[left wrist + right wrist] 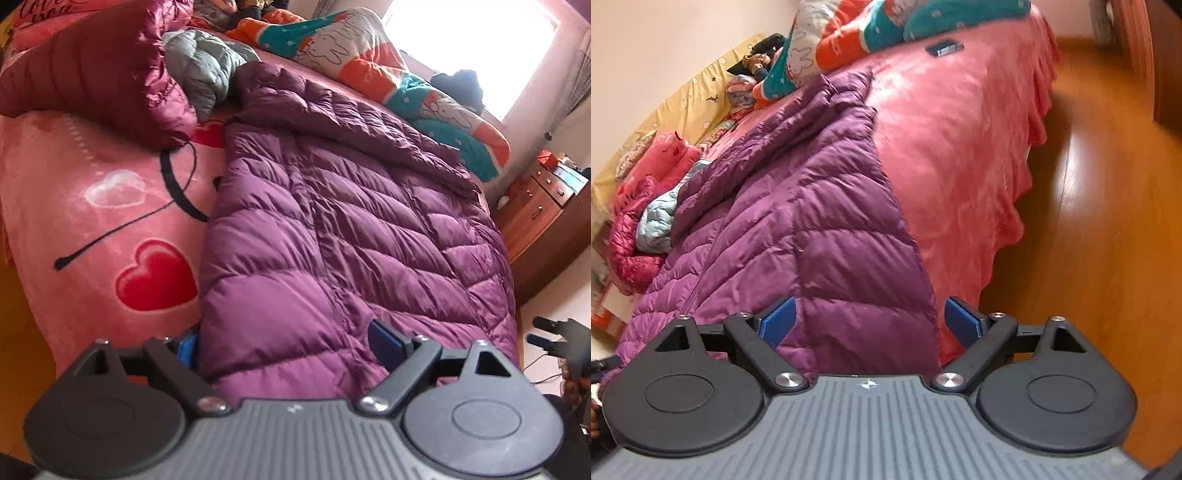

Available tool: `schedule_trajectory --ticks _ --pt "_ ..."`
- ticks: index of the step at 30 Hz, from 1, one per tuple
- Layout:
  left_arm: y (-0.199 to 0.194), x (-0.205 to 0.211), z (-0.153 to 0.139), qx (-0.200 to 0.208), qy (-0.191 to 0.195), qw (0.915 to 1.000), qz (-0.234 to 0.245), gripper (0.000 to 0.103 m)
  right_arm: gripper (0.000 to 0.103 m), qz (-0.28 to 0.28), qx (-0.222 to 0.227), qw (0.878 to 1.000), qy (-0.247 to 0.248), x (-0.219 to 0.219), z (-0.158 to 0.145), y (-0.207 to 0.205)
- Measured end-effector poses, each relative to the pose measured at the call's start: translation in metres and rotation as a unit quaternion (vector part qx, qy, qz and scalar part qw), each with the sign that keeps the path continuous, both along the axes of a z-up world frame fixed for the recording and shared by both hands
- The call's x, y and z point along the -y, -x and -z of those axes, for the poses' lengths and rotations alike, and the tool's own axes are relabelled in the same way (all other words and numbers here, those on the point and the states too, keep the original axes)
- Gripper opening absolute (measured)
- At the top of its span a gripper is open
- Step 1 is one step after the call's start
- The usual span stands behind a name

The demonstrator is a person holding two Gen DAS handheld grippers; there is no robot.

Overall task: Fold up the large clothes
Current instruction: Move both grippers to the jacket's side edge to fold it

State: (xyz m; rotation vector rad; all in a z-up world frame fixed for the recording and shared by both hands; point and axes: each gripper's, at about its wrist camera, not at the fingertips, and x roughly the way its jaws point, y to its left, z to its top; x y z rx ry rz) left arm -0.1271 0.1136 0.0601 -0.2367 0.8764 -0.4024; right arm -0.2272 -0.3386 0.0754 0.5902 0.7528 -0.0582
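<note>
A long purple quilted down coat (340,229) lies spread flat on the pink bed; it also shows in the right wrist view (798,229). My left gripper (286,345) is open, its blue pads (384,341) spread wide over the coat's near hem at its left corner. My right gripper (870,323) is open too, its blue pads (779,321) wide apart over the hem's right corner at the bed's edge. Neither holds anything. The right gripper also shows at the far right of the left wrist view (554,334).
A dark red down jacket (85,70) and a grey one (201,66) lie at the coat's far left. A folded cartoon quilt (369,51) lies along the far side. The pink blanket (960,147) hangs over the bed edge above wooden floor (1108,221). A wooden dresser (546,210) stands right.
</note>
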Motion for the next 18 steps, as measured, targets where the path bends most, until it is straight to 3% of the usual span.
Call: schedule_trajectory --ticks 8,18 --pt "0.000 0.001 0.001 -0.003 0.019 0.9998 0.006 0.088 0.103 -0.025 0.010 0.994 -0.104 0.041 0.050 -0.017" --pt "-0.001 0.010 0.003 0.001 0.011 0.9998 0.018 0.087 0.103 -0.049 0.031 0.976 -0.210 0.051 0.094 -0.032"
